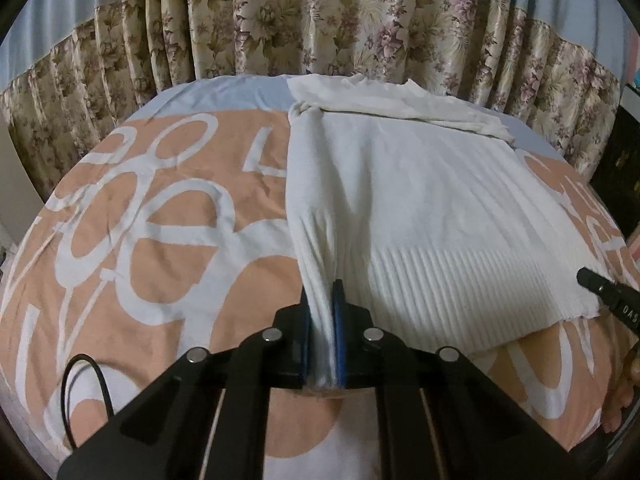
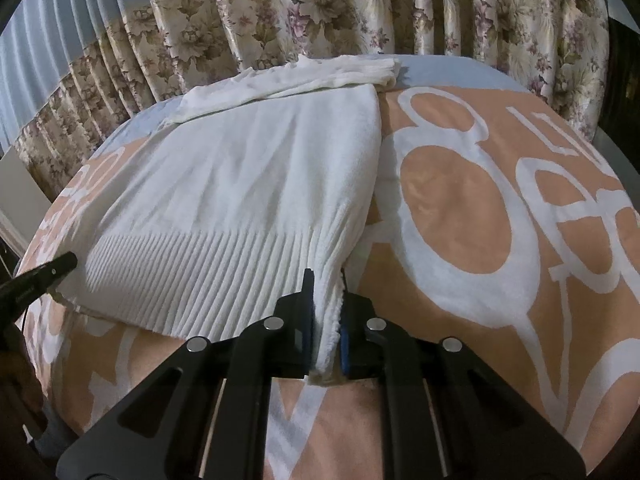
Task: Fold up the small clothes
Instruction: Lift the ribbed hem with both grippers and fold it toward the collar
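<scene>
While the sweater (image 1: pixel 420 208) lies flat on the bed (image 1: pixel 160 220), ribbed hem nearest, length running toward the curtain (image 1: pixel 280 20), left claw (image 1: pixel 321 300) and right claw (image 2: pixel 325 292) each clamp a hem corner.

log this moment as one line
step: fold start | left gripper: shut on sweater hem corner | right gripper: shut on other hem corner | sweater: flat on bed
</scene>
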`<state>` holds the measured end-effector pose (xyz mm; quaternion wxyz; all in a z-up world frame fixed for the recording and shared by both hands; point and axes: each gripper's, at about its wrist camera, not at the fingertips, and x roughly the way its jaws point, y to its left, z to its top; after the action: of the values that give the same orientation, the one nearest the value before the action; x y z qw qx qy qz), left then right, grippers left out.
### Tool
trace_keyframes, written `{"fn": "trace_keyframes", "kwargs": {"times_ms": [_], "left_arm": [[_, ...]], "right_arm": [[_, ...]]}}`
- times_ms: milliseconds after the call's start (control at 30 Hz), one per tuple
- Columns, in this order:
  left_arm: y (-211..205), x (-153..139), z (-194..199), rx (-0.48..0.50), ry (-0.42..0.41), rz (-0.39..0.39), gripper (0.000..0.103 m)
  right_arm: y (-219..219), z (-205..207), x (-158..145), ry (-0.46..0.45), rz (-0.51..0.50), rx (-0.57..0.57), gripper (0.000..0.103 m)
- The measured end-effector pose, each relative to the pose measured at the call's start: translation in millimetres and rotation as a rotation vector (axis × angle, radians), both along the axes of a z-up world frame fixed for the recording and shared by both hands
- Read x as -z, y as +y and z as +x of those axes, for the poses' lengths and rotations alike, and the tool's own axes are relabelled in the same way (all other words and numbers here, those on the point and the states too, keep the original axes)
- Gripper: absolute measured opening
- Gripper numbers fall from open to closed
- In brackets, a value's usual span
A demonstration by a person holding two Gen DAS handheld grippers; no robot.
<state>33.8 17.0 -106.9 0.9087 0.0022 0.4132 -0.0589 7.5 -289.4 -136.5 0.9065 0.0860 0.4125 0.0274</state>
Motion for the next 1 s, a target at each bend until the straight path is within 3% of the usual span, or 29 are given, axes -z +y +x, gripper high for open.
{"fn": "trace_keyframes", "kwargs": {"times_ms": [300,467,667,1000], "left_arm": [[10,-18,-32,0.021,0.003,0.023,0.009],[16,-38,-42,0.005,-0.019,-0.009,0.009],[14,-56,-18,-0.021,-0.082,-0.016,0.009],[4,-86,54,-0.019,-0.167,-0.026,0.009]], "right_arm": [[4,-25,-17,-0.006,0.011,-0.031,0.009],[5,-47,-33,-0.013,0.022,-0.045,0.009],[5,-46,-64,-0.075,0.027,-0.046,0.009],[0,18,-86,-0.096,0.002,-0.03,0.01]]}}
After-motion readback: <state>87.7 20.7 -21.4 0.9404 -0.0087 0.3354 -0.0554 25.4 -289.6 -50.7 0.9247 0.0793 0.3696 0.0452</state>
